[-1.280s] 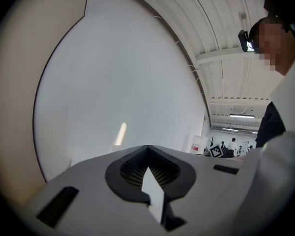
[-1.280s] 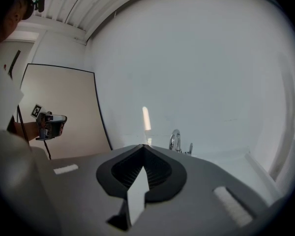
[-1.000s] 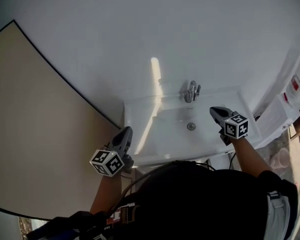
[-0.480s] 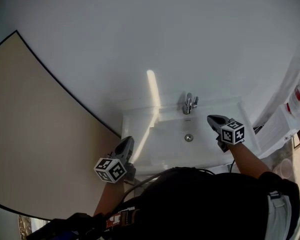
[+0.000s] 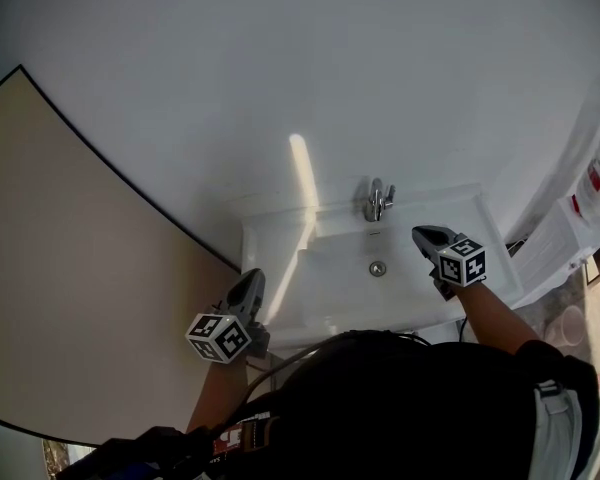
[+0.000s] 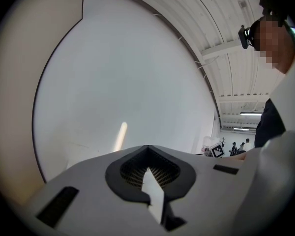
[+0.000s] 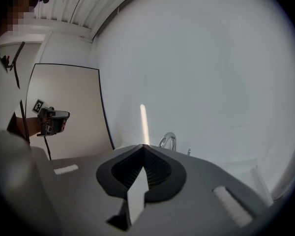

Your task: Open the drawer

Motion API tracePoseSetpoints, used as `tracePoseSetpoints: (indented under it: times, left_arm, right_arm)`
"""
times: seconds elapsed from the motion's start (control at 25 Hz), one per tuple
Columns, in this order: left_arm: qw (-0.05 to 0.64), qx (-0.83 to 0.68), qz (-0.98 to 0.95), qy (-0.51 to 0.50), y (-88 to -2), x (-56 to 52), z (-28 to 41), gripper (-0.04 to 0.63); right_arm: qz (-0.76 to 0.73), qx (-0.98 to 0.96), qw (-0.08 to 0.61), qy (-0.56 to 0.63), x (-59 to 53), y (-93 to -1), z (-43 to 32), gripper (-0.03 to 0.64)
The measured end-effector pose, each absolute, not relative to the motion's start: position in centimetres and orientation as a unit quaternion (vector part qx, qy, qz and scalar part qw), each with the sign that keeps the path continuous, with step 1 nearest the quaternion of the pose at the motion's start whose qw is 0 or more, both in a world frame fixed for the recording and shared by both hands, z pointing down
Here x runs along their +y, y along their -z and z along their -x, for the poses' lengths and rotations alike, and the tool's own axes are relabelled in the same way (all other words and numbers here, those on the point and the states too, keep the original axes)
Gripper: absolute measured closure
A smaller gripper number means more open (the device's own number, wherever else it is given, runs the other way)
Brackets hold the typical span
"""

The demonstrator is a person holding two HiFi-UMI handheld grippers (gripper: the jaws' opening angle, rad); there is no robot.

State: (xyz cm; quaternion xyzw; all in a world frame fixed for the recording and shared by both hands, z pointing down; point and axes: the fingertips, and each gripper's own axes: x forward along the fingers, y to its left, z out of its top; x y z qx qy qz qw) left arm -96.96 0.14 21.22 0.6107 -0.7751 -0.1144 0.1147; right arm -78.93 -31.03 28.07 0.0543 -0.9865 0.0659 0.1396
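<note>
now right hand-held gripper (image 5: 421, 233) hovers over sink (image 5: 330, 273).

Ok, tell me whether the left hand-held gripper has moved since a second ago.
Yes, slightly: in the head view the left hand-held gripper has edged rightward, closer to the sink and its drain.

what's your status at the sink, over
Both shut and empty: left tongs at the left edge of the sink, right tongs over its right side, near the faucet. No drawer in view.
</note>
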Motion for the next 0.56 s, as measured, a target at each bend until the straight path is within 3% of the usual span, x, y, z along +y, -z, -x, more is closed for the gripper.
tracePoseSetpoints:
  times: [0.56]
  left_arm:
    - [0.110,-0.771,-0.616,0.118,-21.00,-0.20,97.16,0.604]
  right_arm:
    - [-0.064,-0.987,0.136,-0.064,-31.62,-27.93,78.97,0.618]
